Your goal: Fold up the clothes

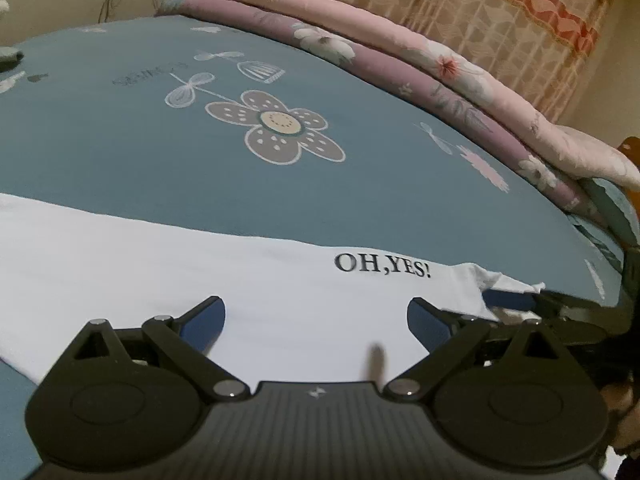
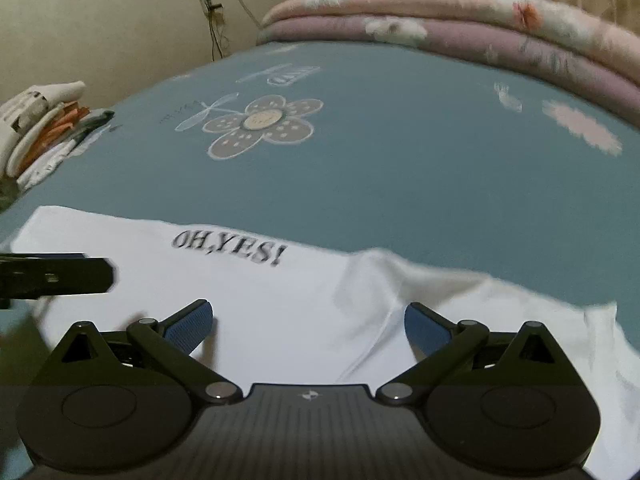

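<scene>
A white T-shirt printed "OH,YES!" lies flat on the blue flowered bed sheet. My left gripper hovers low over its near part, open, with nothing between the pads. In the right wrist view the same T-shirt shows a rumpled sleeve on the right. My right gripper stands open just above the cloth beside that sleeve, and it holds nothing. A dark finger of the left gripper juts in from the left edge over the shirt. One right-gripper finger shows at the shirt's right end.
A stack of folded clothes sits at the bed's left edge. Folded pink and purple quilts run along the far side. Behind them are a wall with hanging cables and a curtain.
</scene>
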`<act>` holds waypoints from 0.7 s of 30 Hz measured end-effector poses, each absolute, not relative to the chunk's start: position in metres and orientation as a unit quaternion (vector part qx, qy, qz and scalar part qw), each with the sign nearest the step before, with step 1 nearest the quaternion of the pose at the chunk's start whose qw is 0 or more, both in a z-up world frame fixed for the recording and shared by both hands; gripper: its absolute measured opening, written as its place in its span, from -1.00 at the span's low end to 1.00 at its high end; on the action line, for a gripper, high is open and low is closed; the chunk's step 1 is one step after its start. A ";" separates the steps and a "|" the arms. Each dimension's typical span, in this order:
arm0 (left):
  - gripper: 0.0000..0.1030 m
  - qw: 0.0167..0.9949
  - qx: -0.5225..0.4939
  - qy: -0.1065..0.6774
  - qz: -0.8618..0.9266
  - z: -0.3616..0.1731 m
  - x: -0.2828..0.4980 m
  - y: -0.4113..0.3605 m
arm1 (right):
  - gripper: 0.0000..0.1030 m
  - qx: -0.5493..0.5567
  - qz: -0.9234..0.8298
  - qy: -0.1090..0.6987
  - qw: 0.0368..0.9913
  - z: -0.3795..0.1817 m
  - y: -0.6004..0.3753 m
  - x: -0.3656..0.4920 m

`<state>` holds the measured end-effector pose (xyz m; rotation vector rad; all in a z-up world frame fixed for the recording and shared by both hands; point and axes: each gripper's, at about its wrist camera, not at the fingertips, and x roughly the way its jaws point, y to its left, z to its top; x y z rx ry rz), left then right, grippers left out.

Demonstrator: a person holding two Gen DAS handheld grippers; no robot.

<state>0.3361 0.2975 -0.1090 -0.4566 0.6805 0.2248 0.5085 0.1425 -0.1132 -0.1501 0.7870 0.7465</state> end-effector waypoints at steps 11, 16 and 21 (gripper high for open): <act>0.89 0.913 -0.219 0.317 0.134 -0.097 0.328 0.310 | 1.00 -0.084 0.374 0.346 0.857 -0.089 0.154 0.497; 0.89 0.915 -0.208 0.322 0.127 -0.096 0.329 0.308 | 1.00 -0.120 0.387 0.378 0.833 -0.109 0.173 0.486; 0.89 0.917 -0.209 0.318 0.118 -0.095 0.330 0.307 | 1.00 -0.108 0.358 0.355 0.857 -0.116 0.182 0.514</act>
